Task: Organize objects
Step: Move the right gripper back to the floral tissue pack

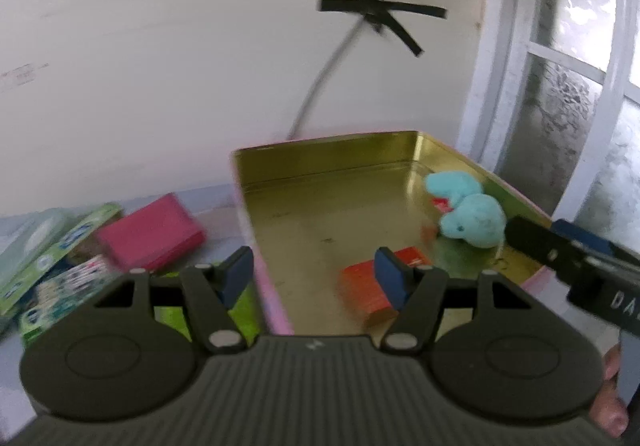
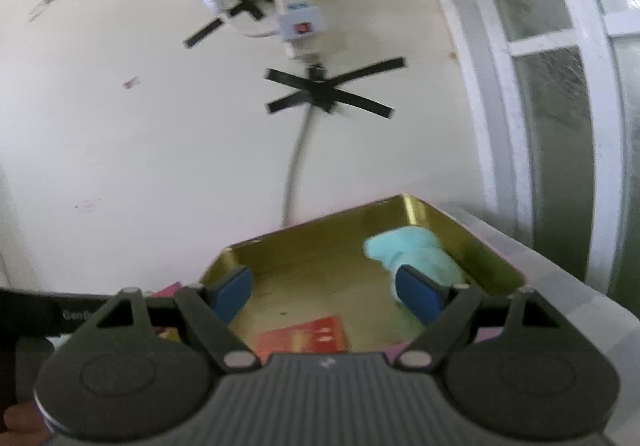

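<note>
While we held both grippers over the gold tin [image 1: 320, 166], the left gripper [image 1: 316, 270] stood part open, empty. Lower center, our right gripper [image 2: 324, 290] gaped wide, gripping nothing.

We see a rectangular metal tin [image 1: 320, 182], shiny gold inside with a pink outer wall. In it lie a fluffy turquoise plush toy [image 1: 468, 214] and a flat orange-red box [image 1: 364, 286]. Beside the tin sits a plain magenta-pink rectangular box [image 1: 152, 234], next to green and white printed packets [image 1: 48, 262]. Black tape strips [image 1: 380, 10] cross a grey cable [image 1: 320, 86] on the cream wall. Both black grippers carry blue pads [image 1: 390, 278].
</note>
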`<state>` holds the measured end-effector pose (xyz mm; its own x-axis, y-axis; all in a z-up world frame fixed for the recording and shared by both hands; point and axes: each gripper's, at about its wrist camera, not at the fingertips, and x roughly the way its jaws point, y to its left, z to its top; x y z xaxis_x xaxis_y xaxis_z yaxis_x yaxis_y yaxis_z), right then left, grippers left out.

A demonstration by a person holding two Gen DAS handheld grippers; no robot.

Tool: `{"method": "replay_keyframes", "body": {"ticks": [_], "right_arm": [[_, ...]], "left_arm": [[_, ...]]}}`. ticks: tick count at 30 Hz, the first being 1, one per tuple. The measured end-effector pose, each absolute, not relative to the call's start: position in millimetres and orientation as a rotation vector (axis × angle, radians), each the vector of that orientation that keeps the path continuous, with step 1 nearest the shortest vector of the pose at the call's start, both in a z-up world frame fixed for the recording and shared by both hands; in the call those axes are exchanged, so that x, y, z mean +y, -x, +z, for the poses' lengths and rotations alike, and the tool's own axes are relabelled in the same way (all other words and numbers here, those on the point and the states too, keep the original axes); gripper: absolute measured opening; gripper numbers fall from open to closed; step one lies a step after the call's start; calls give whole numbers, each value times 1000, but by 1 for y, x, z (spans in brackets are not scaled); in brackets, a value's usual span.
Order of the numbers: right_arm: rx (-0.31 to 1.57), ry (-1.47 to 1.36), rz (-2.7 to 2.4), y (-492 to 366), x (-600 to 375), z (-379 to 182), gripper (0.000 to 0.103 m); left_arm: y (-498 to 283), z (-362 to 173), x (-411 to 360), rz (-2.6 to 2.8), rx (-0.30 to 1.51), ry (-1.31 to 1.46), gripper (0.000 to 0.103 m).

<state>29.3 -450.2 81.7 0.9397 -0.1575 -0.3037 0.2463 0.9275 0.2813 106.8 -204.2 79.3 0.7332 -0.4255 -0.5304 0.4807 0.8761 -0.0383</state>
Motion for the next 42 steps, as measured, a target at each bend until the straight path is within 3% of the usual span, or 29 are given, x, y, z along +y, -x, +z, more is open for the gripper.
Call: {"method": "replay_keyframes", "body": {"ticks": [14,31,39,42], "right_arm": [[318,-209,-15,-56,-349,95,82],[533,-51,222,-154,-237,67,81],[625,36,294,-215,-191,45,93],[615,108,261,-224,-174,35,85]], "left_arm": [[-103,59,-100,-381,546,-36,69],[-138,30,23,-201,588,194,69],[-151,20,58,-136,589,312,69],[-154,16,61,-137,609,320,69]]}}
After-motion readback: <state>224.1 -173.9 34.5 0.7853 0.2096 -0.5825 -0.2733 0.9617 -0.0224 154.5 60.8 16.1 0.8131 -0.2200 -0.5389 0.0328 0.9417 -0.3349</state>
